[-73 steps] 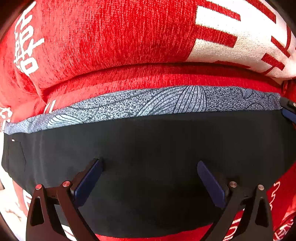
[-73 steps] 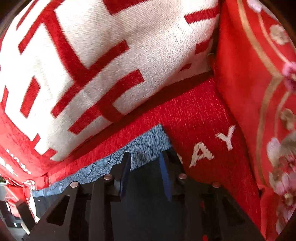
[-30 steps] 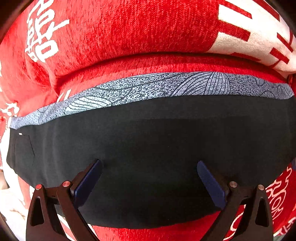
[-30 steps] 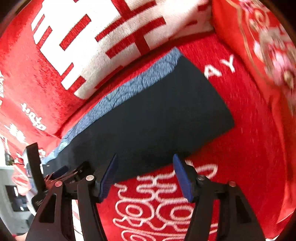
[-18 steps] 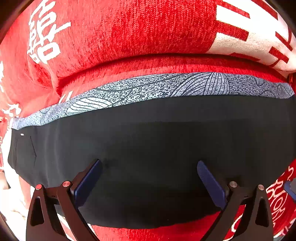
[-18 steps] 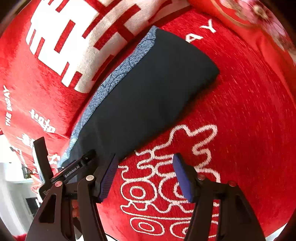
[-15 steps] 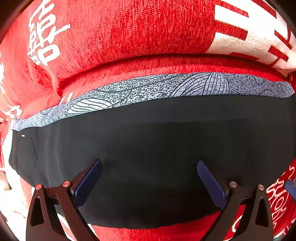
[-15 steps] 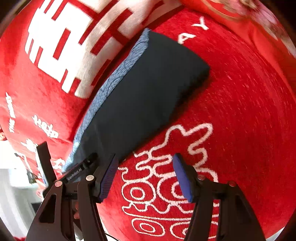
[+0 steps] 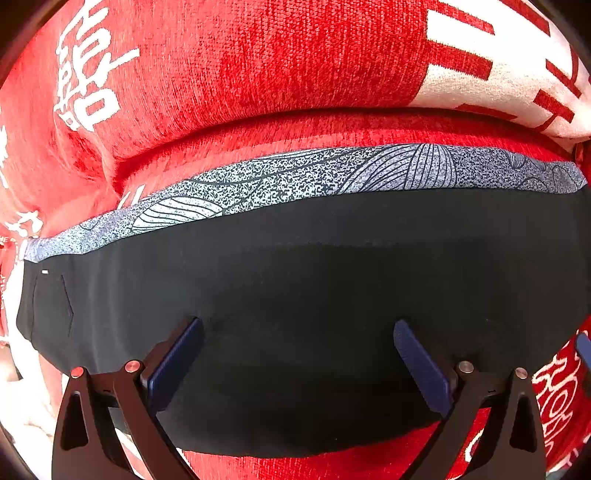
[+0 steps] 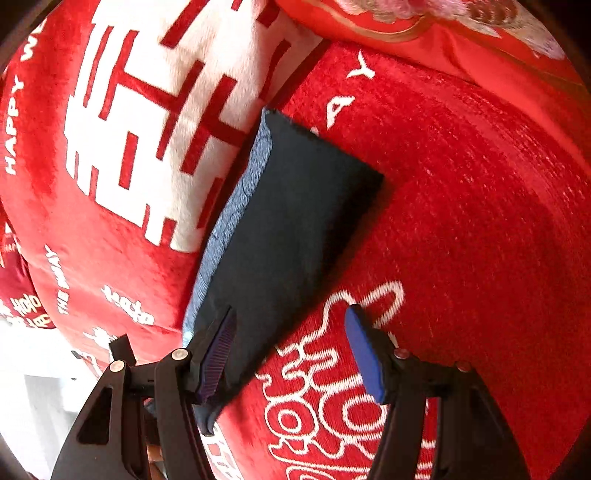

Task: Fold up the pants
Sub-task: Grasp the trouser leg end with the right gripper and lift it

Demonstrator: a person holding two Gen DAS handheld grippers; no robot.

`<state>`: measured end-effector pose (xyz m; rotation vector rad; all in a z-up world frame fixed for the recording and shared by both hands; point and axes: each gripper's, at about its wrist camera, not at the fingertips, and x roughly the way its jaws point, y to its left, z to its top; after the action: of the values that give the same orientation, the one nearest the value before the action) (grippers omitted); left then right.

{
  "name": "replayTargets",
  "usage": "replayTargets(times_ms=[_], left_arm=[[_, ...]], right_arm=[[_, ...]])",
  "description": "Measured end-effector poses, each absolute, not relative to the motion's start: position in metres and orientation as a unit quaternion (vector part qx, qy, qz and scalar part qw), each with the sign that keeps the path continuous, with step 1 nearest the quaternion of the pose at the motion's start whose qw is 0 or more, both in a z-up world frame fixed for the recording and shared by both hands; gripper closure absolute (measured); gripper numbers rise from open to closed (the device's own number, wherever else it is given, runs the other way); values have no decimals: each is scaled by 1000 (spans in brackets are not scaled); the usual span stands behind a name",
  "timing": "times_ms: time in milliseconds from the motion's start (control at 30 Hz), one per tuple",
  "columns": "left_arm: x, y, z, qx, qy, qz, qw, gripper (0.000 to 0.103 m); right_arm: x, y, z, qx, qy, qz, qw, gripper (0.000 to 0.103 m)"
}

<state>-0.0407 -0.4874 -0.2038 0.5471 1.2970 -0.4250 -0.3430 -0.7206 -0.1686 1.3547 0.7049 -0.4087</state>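
The black pants [image 9: 314, 295] lie folded into a long flat strip on the red sofa cover, with a blue-grey patterned band [image 9: 295, 177] along their far edge. My left gripper [image 9: 297, 339] hangs over the middle of the strip, pointing steeply down, open wide with nothing between its fingers. In the right wrist view the pants [image 10: 291, 221] run as a dark rectangle from upper centre to lower left. My right gripper [image 10: 290, 321] is open. Its left finger [image 10: 218, 350] is over the pants' near edge and its right finger [image 10: 365, 354] over the red cover. Neither holds cloth.
The red sofa cover [image 10: 461, 221] with white lettering stretches to the right of the pants. A red and white cushion [image 10: 155, 122] stands behind them, and an embroidered red cushion [image 10: 443, 33] at the far right. Pale floor [image 10: 33, 406] shows beyond the sofa's left end.
My right gripper has swung and rolled, so the pants now stand steeper in its view and its left finger is over their near edge. The left gripper and the pants have not moved.
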Motion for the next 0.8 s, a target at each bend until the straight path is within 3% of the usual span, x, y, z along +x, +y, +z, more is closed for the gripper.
replayTargets(times_ms=[500, 533, 633, 700, 800], left_arm=[[-38, -488, -206, 251, 587, -200, 743, 0], [-38, -488, -206, 252, 588, -201, 742, 0], [-35, -493, -199, 260, 590, -195, 739, 2], [-38, -496, -184, 242, 587, -215, 742, 13], [-45, -504, -170, 224, 581, -256, 739, 13]], right_arm=[[-299, -747, -176, 608, 244, -171, 735, 36], [-294, -750, -177, 612, 253, -173, 729, 39], [-281, -755, -183, 617, 298, -184, 704, 86], [-282, -755, -178, 618, 298, -179, 705, 87], [-279, -751, -163, 593, 310, -178, 722, 87]])
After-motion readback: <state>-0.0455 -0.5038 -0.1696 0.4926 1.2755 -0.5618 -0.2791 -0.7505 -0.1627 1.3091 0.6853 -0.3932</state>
